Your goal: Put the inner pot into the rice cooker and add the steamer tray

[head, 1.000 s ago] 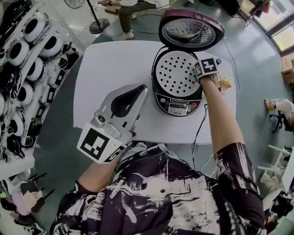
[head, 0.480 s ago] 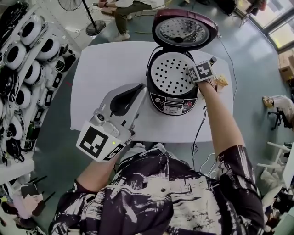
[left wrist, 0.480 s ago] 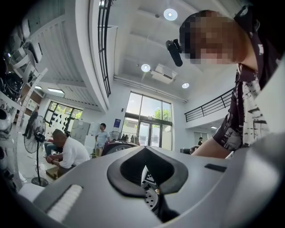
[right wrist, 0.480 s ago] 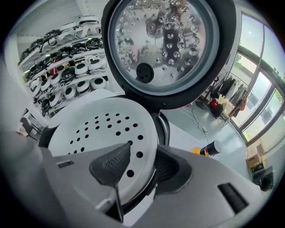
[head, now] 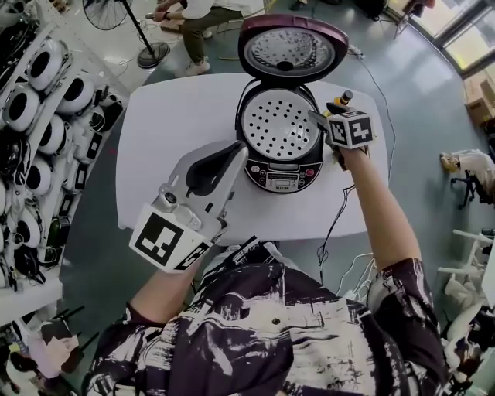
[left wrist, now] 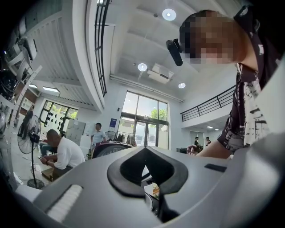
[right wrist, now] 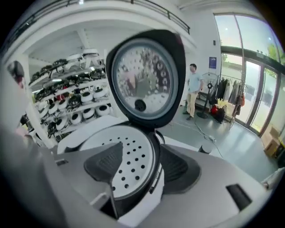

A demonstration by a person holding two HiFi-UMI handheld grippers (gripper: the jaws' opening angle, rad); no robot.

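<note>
The dark red rice cooker (head: 282, 172) stands on the white table (head: 170, 131) with its lid (head: 288, 50) raised. The white perforated steamer tray (head: 278, 124) lies flat in its mouth and hides whatever is below it. My right gripper (head: 319, 122) hovers just over the tray's right rim, tilted downward. Its jaws are opening and nothing is gripped between them. In the right gripper view the tray (right wrist: 129, 164) and the lid (right wrist: 142, 75) show through the gap of the right gripper (right wrist: 138, 156). My left gripper (head: 236, 155) is held near my body, shut and empty, as also seen in its own view (left wrist: 143, 149).
A power cord (head: 336, 216) runs from the cooker's right side over the table's front edge. A small orange-topped object (head: 340, 99) sits right of the cooker. Shelves of white cookers (head: 39, 116) line the left. A fan stand (head: 151, 50) and a seated person (head: 193, 15) are beyond the table.
My right gripper has let go of the tray's right rim, risen a little and spread its jaws. The tray stays in the cooker. The left gripper has hardly shifted.
</note>
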